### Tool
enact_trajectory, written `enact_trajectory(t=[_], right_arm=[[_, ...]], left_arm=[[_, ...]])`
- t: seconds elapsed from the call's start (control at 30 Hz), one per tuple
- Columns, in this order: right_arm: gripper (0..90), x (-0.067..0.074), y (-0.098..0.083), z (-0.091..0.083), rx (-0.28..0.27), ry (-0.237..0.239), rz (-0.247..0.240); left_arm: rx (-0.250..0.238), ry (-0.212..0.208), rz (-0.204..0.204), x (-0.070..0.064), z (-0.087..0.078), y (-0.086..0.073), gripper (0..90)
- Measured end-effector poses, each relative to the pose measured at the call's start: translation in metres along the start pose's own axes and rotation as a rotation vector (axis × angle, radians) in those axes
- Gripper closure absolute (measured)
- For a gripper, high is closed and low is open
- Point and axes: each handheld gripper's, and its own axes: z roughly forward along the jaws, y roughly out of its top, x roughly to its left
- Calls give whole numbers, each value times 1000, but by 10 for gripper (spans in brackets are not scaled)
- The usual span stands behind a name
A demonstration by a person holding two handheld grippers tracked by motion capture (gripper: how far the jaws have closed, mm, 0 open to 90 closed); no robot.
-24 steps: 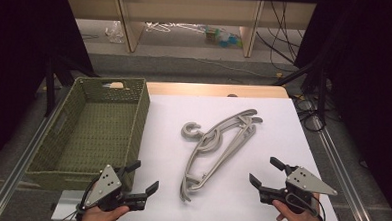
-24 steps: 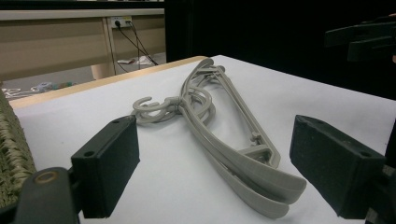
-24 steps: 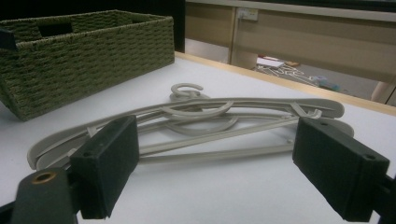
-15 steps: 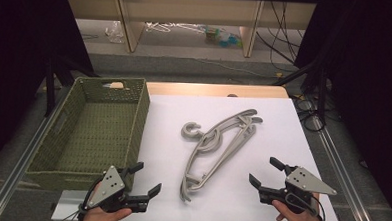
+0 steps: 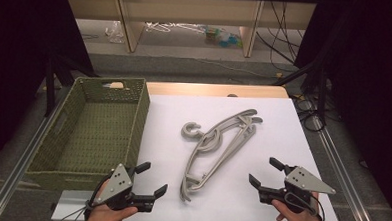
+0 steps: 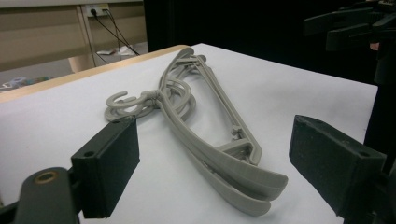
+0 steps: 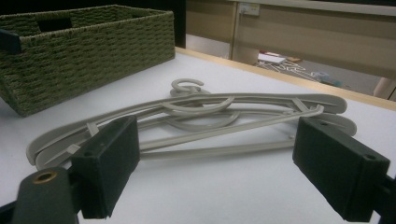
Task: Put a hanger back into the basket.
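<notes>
Hangers (image 5: 217, 149) between both open grippers

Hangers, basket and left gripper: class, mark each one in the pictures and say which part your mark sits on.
hangers (image 5: 217, 146): high view, on the long grey arms of the stack.
basket (image 5: 142, 119): high view, on its woven right wall.
left gripper (image 5: 151, 178): high view, midway between its open fingertips.

Black blocky fingers (image 6: 108, 168), grey three-cornered plates, trailing cables.
</notes>
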Motion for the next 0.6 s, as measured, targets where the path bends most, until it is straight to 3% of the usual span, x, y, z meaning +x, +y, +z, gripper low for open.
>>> enact_trajectory(t=[0.13,0.33,0.47,0.53,0.6], right_arm=[[157,0,0,0,13,3,-1],[157,-1,-1,1,5,12,3],[157,-1,-1,2,-9,11,0],[158,-1,-1,1,7,9,-2],[157,-1,-1,2,10,11,2]], left_arm=[[45,-9,-44,-3,14,6,170],[159,-10,-68,-5,38,16,182],[223,2,-83,2,53,24,195],[254,1,-114,6,61,28,207],[280,6,-103,12,68,33,230]])
